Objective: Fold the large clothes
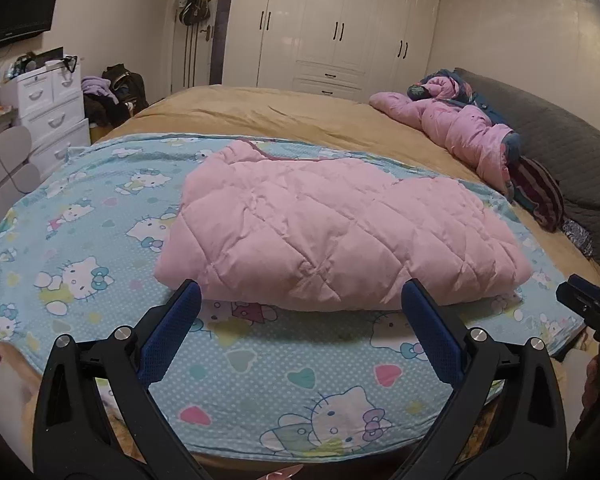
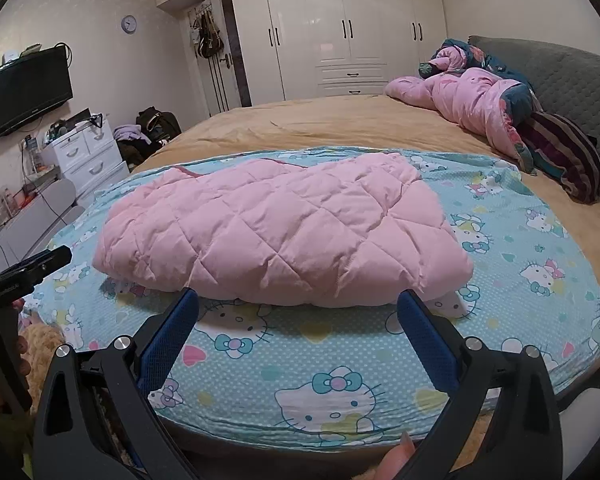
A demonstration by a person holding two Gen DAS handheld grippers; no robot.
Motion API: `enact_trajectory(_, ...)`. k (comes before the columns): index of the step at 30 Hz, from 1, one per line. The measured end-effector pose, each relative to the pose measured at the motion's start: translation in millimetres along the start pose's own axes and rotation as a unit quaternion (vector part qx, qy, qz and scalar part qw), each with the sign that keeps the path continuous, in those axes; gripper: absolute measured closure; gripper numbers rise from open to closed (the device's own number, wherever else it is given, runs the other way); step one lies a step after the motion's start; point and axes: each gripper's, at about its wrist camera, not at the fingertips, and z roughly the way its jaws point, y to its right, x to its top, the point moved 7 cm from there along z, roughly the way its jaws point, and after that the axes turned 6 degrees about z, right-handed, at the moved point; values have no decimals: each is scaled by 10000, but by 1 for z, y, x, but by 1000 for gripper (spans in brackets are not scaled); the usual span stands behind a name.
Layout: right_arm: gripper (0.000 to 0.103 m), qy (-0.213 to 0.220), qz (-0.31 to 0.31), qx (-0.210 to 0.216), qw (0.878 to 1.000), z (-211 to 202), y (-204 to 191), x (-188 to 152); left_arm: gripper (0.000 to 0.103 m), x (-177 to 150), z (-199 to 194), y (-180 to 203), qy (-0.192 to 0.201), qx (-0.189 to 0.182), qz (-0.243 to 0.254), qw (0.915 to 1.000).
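Both the left gripper (image 1: 300, 312) and right gripper (image 2: 298, 312) are being held spread and empty at 6 o'clock. Just beyond, the jacket (image 1: 332, 236) is lying folded on the sheet (image 1: 100, 240); little folding is judged left.

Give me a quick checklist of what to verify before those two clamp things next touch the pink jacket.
1. Left gripper jaws open and empty: ok.
2. Right gripper jaws open and empty: ok.
3. Pink quilted jacket lying wholly on the cartoon-cat sheet: ok.
4. Jacket's near edge free of clutter: ok.
5. Jacket already folded over itself: looks so; layers underneath cannot tell.
6. Pink bedding pile well apart from the jacket: ok.
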Motion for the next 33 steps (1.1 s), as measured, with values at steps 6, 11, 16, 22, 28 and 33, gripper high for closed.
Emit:
enact_trajectory(6, 4, -5, -12, 14, 10000, 0, -2, 0, 9, 1, -2, 2, 11, 38, 39, 10000)
enact_trajectory(11, 4, -3, -3, 23, 10000, -1, -2, 1, 9, 1, -3, 2, 18, 48, 32, 10000)
enact_trajectory(16, 4, -22, 11, 42, 10000, -2, -3, 1, 9, 1, -5, 2, 28, 68, 71, 9999)
enact_trajectory(22, 4, -11, 8, 48, 10000, -2, -3, 1, 9, 2, -5, 2, 24, 94, 91, 9999)
enact_trajectory(28, 4, -27, 9, 62, 10000, -3, -5, 0, 9, 2, -6, 3, 4, 102, 112, 9999)
enact_trajectory(33, 4, -25, 6, 70, 10000, -4, -7, -1, 9, 2, -6, 5, -10, 91, 111, 9999)
